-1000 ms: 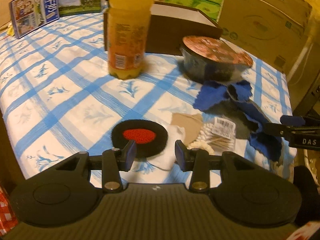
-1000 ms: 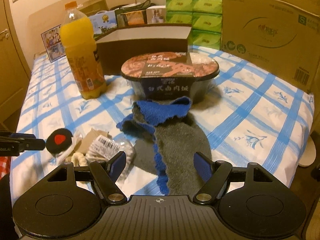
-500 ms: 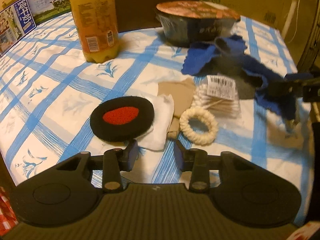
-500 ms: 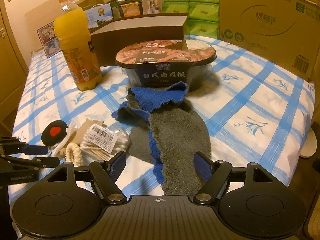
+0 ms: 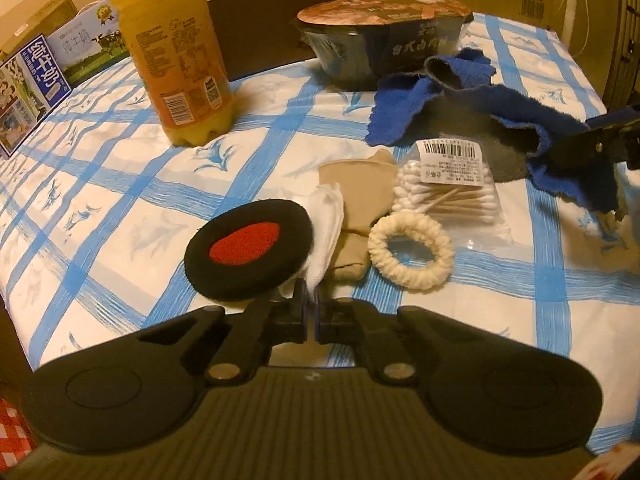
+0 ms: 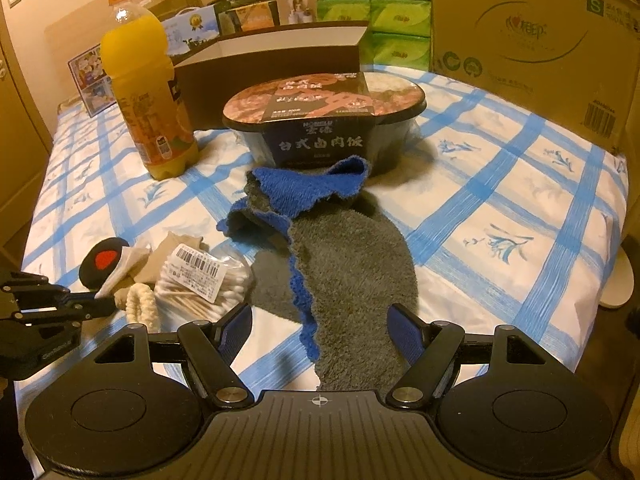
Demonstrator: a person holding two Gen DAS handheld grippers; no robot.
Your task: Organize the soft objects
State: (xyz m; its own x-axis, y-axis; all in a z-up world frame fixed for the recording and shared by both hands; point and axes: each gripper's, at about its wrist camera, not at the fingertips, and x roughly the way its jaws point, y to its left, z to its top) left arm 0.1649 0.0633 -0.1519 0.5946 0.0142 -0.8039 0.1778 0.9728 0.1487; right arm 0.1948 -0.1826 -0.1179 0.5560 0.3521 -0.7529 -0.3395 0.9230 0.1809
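My left gripper [image 5: 310, 298] is shut on the near corner of a white cloth [image 5: 326, 216], low over the bed's front edge. The cloth lies between a black round pad with a red centre [image 5: 248, 248] and a beige sock [image 5: 356, 196]. A cream scrunchie [image 5: 410, 254] and a bag of cotton swabs [image 5: 448, 188] sit just right of them. My right gripper [image 6: 320, 332] hangs open above the near end of a grey towel with blue edging [image 6: 348, 248], not touching it. From the right wrist view, the left gripper [image 6: 100, 302] pinches the white cloth [image 6: 116, 276].
On the blue-checked bedsheet [image 6: 500, 200] stand an orange juice bottle [image 6: 148, 96] and a sealed rice bowl [image 6: 324, 120]. An open brown box [image 6: 272, 56] sits behind them. Green tissue packs [image 6: 372, 8] and a big cardboard box [image 6: 532, 40] line the back.
My left gripper dropped toward the white cloth, rolled, and its jaws went from open to shut on the cloth's corner. The right gripper stayed open over the towel.
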